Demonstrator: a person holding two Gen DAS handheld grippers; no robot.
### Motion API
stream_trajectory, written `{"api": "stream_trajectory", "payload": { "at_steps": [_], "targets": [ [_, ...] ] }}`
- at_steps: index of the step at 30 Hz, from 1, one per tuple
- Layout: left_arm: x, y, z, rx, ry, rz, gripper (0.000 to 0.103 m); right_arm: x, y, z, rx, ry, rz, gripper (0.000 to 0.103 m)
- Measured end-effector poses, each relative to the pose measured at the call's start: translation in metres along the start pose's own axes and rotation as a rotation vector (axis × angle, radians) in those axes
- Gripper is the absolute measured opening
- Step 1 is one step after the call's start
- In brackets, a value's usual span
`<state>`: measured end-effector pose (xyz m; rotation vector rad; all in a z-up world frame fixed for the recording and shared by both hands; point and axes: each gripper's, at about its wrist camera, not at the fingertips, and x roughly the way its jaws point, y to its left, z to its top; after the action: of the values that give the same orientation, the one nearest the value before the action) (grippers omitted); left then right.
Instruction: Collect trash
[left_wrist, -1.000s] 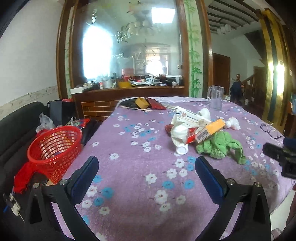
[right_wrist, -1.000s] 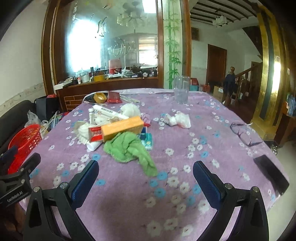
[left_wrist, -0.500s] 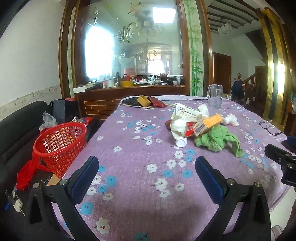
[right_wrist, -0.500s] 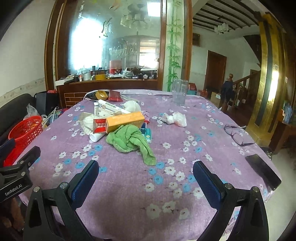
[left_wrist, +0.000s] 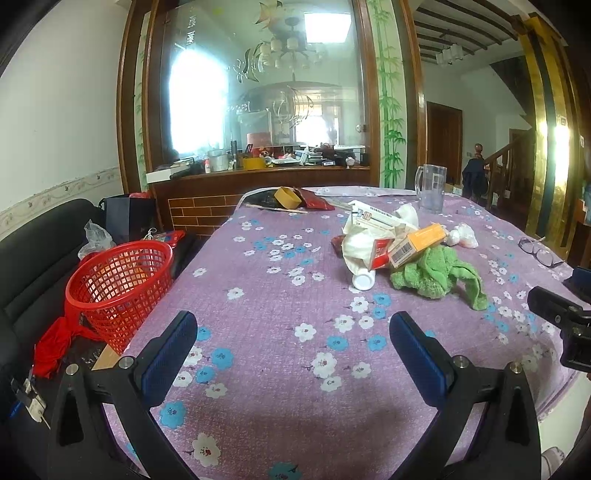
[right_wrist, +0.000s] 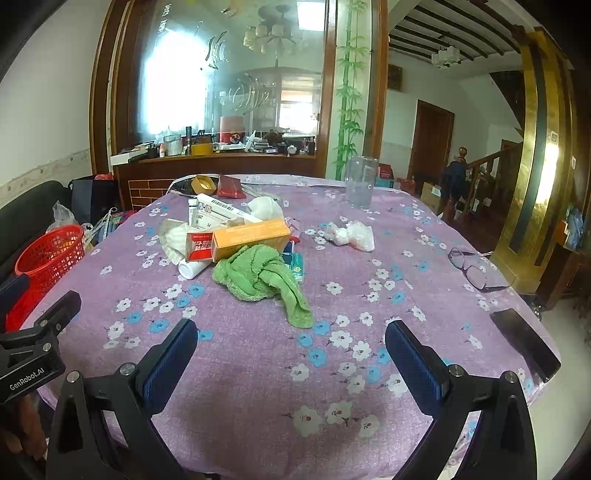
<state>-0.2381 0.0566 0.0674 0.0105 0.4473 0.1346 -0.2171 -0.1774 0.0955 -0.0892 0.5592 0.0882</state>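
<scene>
A heap of trash lies mid-table: an orange box (right_wrist: 251, 238), a red and white box (right_wrist: 198, 246), a long white box (right_wrist: 225, 214), a white tube (right_wrist: 192, 267), crumpled white paper (right_wrist: 175, 238) and a green cloth (right_wrist: 262, 278). A white wad (right_wrist: 352, 236) lies apart to the right. A red mesh basket (left_wrist: 120, 284) stands off the table's left side. My left gripper (left_wrist: 293, 354) and right gripper (right_wrist: 291, 356) both hang open over the near tablecloth, well short of the heap, with nothing between their fingers.
The purple flowered tablecloth (right_wrist: 369, 295) covers a round table. On it stand a clear jug (right_wrist: 360, 181), glasses (right_wrist: 474, 269), a dark phone (right_wrist: 524, 341), a tape roll (right_wrist: 203, 183) and a red packet (right_wrist: 229, 186). A black sofa (left_wrist: 29, 258) and bags sit left.
Both grippers have drawn back from the heap and risen slightly; the trash looks smaller and farther. Both stay open.
</scene>
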Motion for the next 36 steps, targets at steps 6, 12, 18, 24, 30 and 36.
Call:
{"api": "stream_trajectory", "payload": {
  "at_steps": [6,12,18,24,30,36],
  "targets": [
    [0.001,0.001,0.0,0.005,0.006,-0.001,0.103,0.0,0.003,0.001,-0.008,0.004,-0.001,0.103],
    [0.003,0.001,0.001,0.006,0.011,-0.002,0.103,0.005,0.005,0.001,-0.01,0.017,0.002,0.103],
    [0.005,0.001,0.0,0.005,0.014,-0.002,0.103,0.005,0.006,0.001,-0.012,0.02,0.006,0.103],
    [0.007,0.001,-0.002,0.005,0.021,-0.002,0.103,0.008,0.006,0.0,-0.009,0.028,0.016,0.103],
    [0.012,0.0,-0.004,0.001,0.042,-0.006,0.103,0.009,0.006,0.0,-0.006,0.031,0.018,0.103],
    [0.019,-0.002,-0.001,0.015,0.059,-0.018,0.103,0.012,0.005,-0.001,-0.004,0.037,0.026,0.103]
  ]
}}
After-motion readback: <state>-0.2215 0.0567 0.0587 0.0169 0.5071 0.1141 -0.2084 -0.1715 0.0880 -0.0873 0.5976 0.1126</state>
